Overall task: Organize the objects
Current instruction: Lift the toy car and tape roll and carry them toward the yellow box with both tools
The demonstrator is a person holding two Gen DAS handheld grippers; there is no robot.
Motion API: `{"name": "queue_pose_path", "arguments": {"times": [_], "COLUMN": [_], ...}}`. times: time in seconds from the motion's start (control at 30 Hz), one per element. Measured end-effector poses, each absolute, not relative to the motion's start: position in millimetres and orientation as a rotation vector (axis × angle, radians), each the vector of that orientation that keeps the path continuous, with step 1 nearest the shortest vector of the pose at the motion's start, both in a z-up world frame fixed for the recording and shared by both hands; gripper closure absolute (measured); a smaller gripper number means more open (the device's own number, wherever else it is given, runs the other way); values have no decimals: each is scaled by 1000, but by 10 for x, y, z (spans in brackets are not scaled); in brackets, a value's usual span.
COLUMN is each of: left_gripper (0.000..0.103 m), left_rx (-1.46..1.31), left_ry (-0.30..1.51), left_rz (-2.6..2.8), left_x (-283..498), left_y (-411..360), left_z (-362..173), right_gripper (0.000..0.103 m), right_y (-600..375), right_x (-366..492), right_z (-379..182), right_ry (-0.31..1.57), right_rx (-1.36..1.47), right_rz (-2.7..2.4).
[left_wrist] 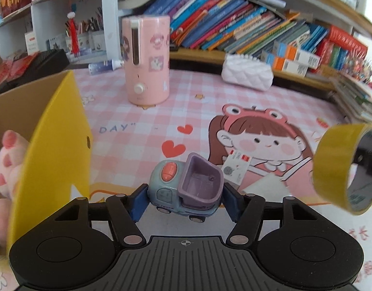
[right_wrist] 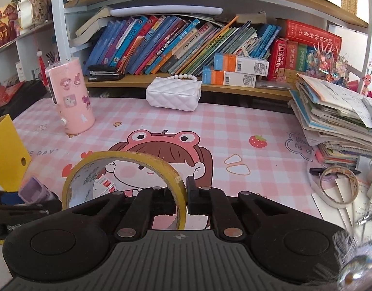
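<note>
Toy truck [left_wrist: 184,189], pale blue with a purple tipper bed and an orange button on its cab, is clamped between the blue pads of the left tool [left_wrist: 184,200] and held above the pink checked mat on the counter [left_wrist: 142,121]. Just left of it stands a yellow cardboard box [left_wrist: 57,145], open at the top, with a pink plush toy [left_wrist: 6,160] inside. The right tool [right_wrist: 181,198] pinches the wall of a yellow tape roll [right_wrist: 124,181], one finger inside the ring and one outside, so the roll stands on edge in the air over the mat's cartoon girl [right_wrist: 161,155]. In the left wrist view this roll [left_wrist: 343,167] hangs to the right of the truck, apart from it. Farther back on the counter stand a pink cylindrical appliance [left_wrist: 146,60] and a white quilted bag [right_wrist: 173,94], well apart from each other. Another tape ring [right_wrist: 338,185] lies among papers at the right edge.
</note>
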State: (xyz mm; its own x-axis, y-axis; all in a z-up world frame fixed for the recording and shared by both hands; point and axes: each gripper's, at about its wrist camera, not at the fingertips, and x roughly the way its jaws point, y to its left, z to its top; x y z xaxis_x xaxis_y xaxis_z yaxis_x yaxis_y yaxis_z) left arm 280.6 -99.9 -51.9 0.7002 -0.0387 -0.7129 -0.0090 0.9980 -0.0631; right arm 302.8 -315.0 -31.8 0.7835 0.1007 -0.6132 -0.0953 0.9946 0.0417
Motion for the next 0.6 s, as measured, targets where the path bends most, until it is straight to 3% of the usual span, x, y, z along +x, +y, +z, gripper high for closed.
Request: {"name": "queue_pose_path", "arguments": {"times": [0.6], "left_gripper": [40], "left_rx": [-96], "left_ry": [699], "left_rz": [-118], "left_x": [1855], "left_y": [-780], "left_z": [-168], "right_gripper": [95], "right_y": [-2802], "right_x": [2153], "right_z": [-175], "right_ry": [670], "right_rx": [33], "right_rz": [128]}}
